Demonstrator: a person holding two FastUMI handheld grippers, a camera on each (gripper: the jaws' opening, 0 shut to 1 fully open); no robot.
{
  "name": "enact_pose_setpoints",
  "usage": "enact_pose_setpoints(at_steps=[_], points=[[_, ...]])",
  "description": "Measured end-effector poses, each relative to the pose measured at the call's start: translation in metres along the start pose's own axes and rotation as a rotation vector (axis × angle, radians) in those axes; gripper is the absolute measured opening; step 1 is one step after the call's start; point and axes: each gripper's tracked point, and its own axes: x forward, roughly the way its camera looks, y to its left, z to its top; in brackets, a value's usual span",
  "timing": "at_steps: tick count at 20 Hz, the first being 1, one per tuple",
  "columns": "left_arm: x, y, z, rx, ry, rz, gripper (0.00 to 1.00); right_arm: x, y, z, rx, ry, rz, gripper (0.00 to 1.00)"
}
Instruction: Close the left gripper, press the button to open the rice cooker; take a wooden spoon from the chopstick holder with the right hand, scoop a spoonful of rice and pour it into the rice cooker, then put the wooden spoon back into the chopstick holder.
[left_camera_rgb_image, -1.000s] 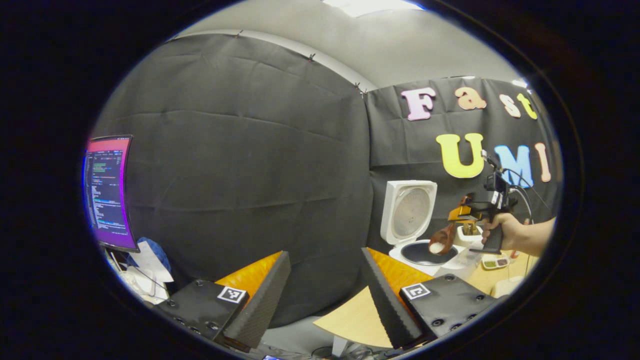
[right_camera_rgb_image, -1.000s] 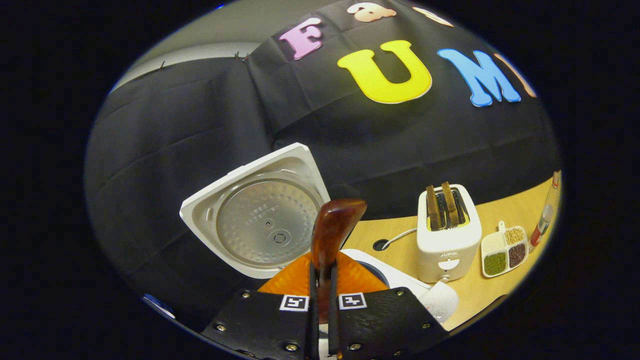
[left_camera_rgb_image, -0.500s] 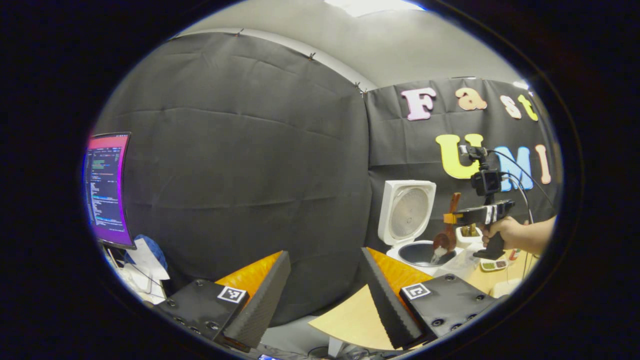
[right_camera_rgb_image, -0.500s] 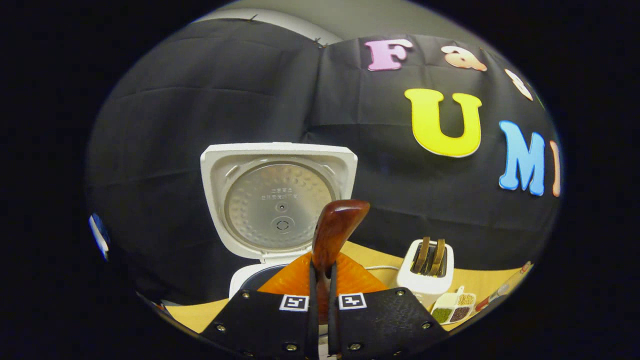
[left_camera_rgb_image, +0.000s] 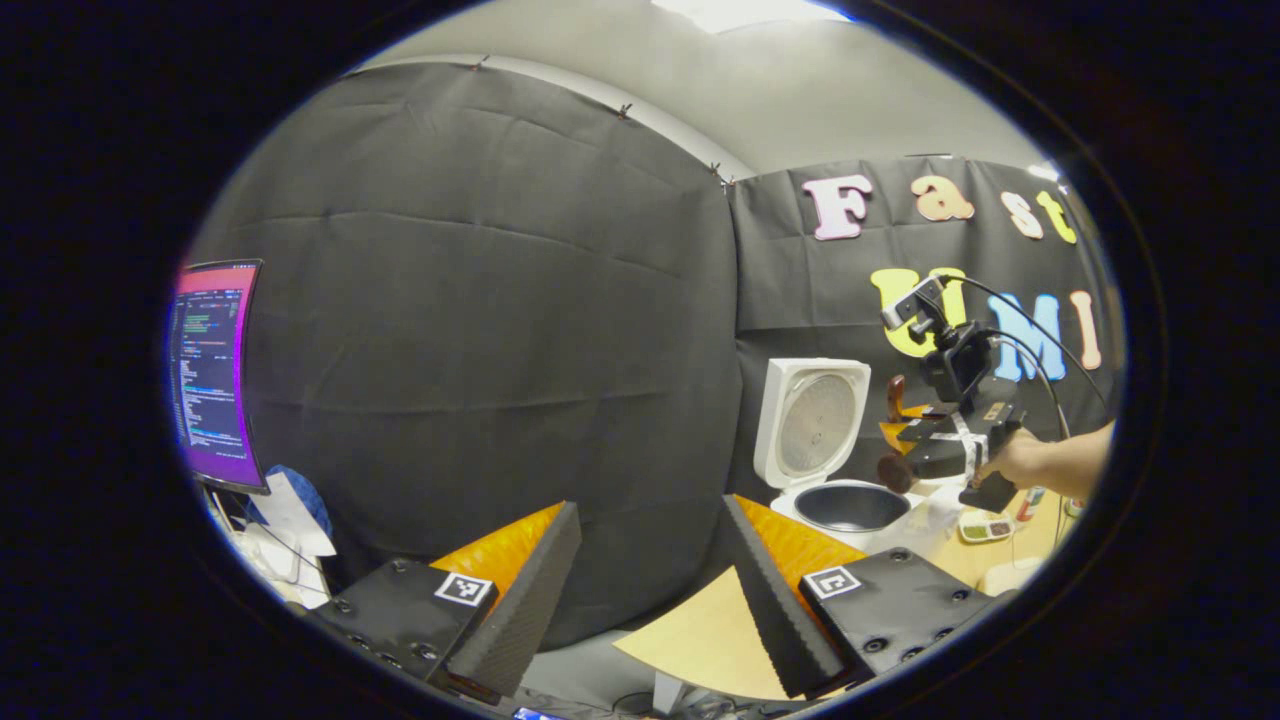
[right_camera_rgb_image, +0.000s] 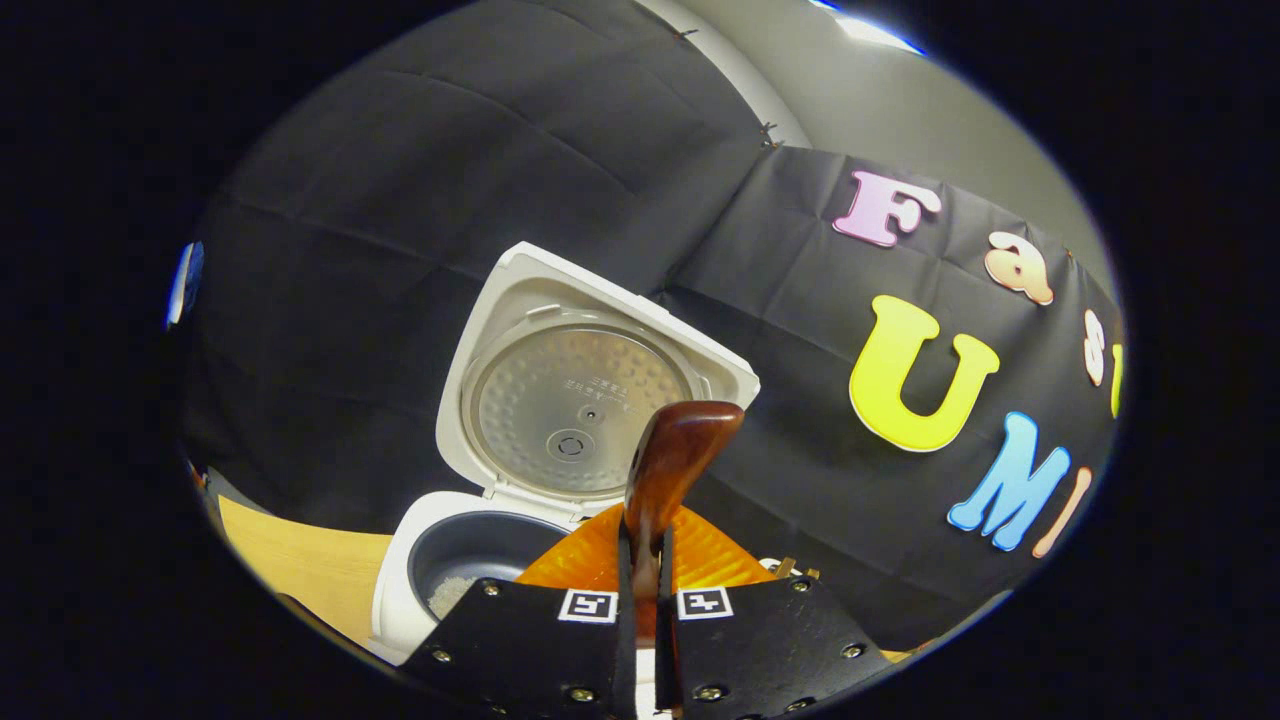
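Two hand-held grippers are in use. The rice cooker (right_camera_rgb_image: 450, 570) stands on the counter (left_camera_rgb_image: 700, 640) by the booth wall, its lid (right_camera_rgb_image: 580, 400) raised upright and rice lying in its pot. The right hand-held gripper (right_camera_rgb_image: 640, 590), held by a hand (left_camera_rgb_image: 1015, 460) above the cooker, pinches the wooden spoon (right_camera_rgb_image: 670, 470). The left hand-held gripper (left_camera_rgb_image: 650, 570) has its fingers spread wide, holding nothing, near the counter's front edge.
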Motion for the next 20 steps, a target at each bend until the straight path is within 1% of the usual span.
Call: enact_pose_setpoints(at_steps=[2,3,4,6,8,9,13,16,18,20], points=[[-0.002,-0.001,0.001,-0.004,-0.002,-0.001,0.92,-0.002,-0.001,-0.001,0.017,0.008,0.005,0.07],[-0.002,-0.001,0.0,-0.006,-0.003,-0.003,0.92,-0.002,0.0,-0.003,0.057,0.02,0.016,0.07],[-0.002,-0.001,0.002,-0.006,-0.004,-0.004,1.0,-0.001,0.001,-0.004,0.118,0.035,0.037,0.08],[-0.005,-0.001,0.006,-0.003,-0.014,-0.007,1.0,-0.001,0.001,-0.005,0.279,0.071,0.077,0.08],[-0.005,-0.001,0.005,0.0,-0.02,-0.008,0.92,0.0,-0.007,-0.008,0.447,0.103,0.09,0.07],[-0.005,0.0,0.004,-0.002,-0.02,-0.009,0.92,0.0,-0.009,-0.009,0.52,0.114,0.095,0.07],[-0.004,-0.003,0.008,-0.009,-0.02,-0.018,0.92,-0.009,-0.024,-0.011,0.767,0.141,0.117,0.07],[-0.003,-0.006,0.011,0.004,-0.028,-0.026,0.92,-0.013,-0.033,-0.013,0.944,0.148,0.131,0.07],[-0.001,-0.01,0.017,-0.003,-0.03,-0.038,0.92,-0.02,-0.043,-0.01,1.048,0.146,0.127,0.07],[0.002,-0.018,0.023,-0.019,-0.032,-0.053,0.92,-0.025,-0.055,-0.01,1.162,0.133,0.144,0.07]])
